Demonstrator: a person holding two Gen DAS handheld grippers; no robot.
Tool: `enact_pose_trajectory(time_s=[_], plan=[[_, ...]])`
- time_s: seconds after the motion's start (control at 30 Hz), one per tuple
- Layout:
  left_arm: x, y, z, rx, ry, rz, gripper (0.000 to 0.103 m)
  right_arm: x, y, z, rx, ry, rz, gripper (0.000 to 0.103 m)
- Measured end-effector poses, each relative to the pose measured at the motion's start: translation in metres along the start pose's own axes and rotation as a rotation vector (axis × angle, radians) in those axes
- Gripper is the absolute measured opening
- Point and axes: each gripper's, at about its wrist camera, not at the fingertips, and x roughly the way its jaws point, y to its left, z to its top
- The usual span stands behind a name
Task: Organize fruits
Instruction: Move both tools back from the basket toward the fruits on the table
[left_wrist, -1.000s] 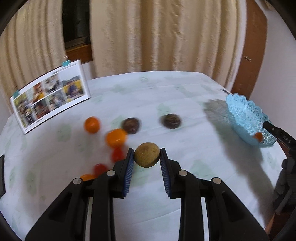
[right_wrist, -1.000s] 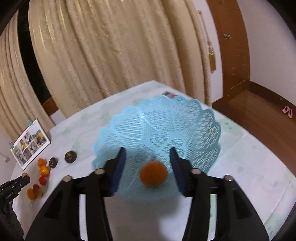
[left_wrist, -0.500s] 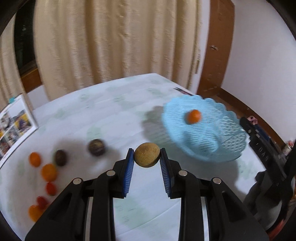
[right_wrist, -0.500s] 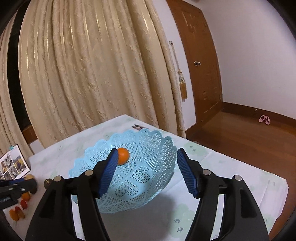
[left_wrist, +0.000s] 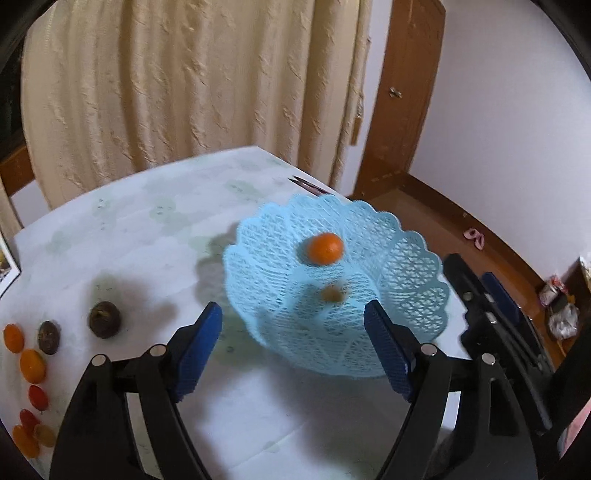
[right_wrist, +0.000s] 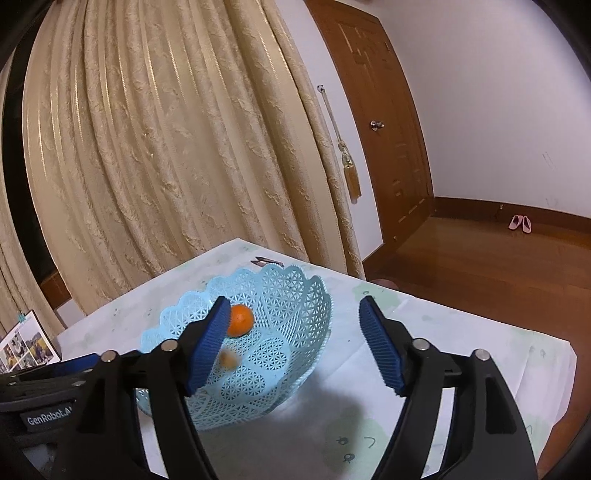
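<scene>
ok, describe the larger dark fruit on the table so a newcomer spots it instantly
Start at the light blue lattice plastic basket and look left across the white tablecloth. The first fruit is the round dark brown fruit, alone; its smaller dark neighbour sits among the orange and red fruits.

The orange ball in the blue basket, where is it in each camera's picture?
Left wrist view: the orange fruit sits right of centre, on the far inner wall of the blue basket.
Right wrist view: it sits left of centre, partly behind the left blue pad.
Shared landmark: the small dark item on the tablecloth behind the basket.
</scene>
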Motion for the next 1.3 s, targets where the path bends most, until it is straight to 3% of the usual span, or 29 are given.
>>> enact_pose_trajectory(time_s=[0.5,0.83,1.13,1.2,1.3], plan=[[-0.04,0.055,-0.024,-0.044,-0.044,0.185,0.086,-0.003,0.006,-0.001,-0.024,-0.013,-0.011,0.075],[-0.092,0.116,-0.056,-0.124,-0.087,0.301,0.086,-0.007,0.021,-0.004,-0.089,-0.022,-0.031,0.075],[-0.128,0.187,-0.098,-0.22,-0.067,0.432,0.086,-0.021,0.059,-0.016,-0.125,0.035,0.099,0.076],[-0.132,0.202,-0.107,-0.242,-0.052,0.459,0.086,-0.024,0.074,-0.018,-0.155,0.05,0.147,0.083],[-0.136,0.223,-0.125,-0.283,-0.024,0.48,0.086,-0.028,0.095,-0.022,-0.193,0.074,0.212,0.085]])
